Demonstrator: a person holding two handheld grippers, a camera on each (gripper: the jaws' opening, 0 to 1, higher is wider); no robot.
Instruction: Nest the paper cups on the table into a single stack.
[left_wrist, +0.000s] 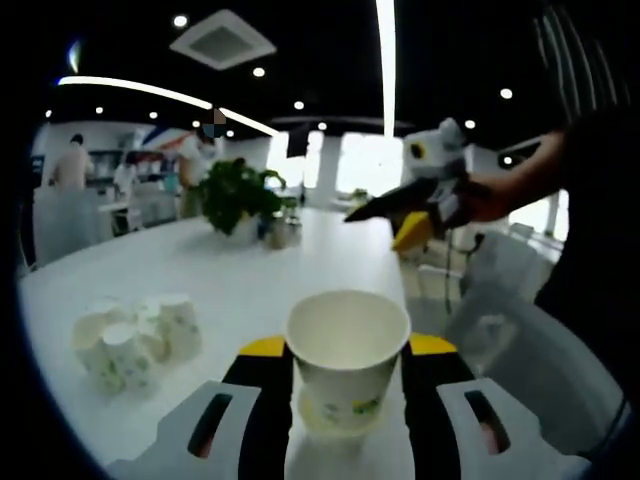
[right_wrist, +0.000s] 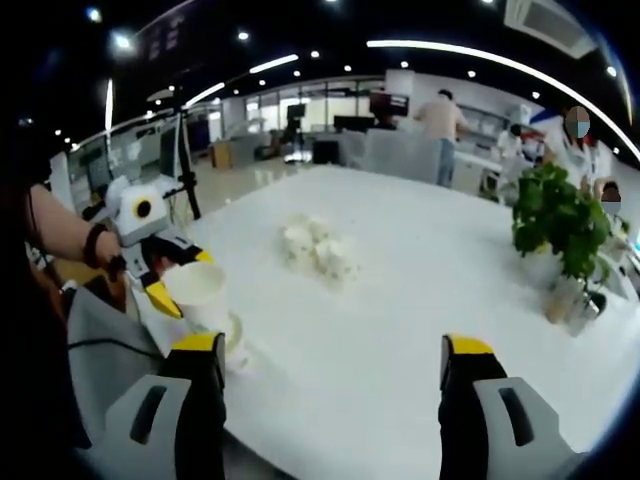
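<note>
My left gripper (left_wrist: 347, 385) has its jaws closed on an upright paper cup (left_wrist: 347, 360) with unreadable print, my right gripper (right_wrist: 330, 365) gapes empty, loose cups (right_wrist: 318, 245) clustered mid-desk (right_wrist: 420, 300).

Matt paper cup (left_wrist: 347, 362) with printed pattern; smooth, faintly glossy white table (right_wrist: 420, 290); leafy plant (right_wrist: 556, 215).

Cup (left_wrist: 347, 362) between jaws (cups (left_wrist: 135, 342) left).
</note>
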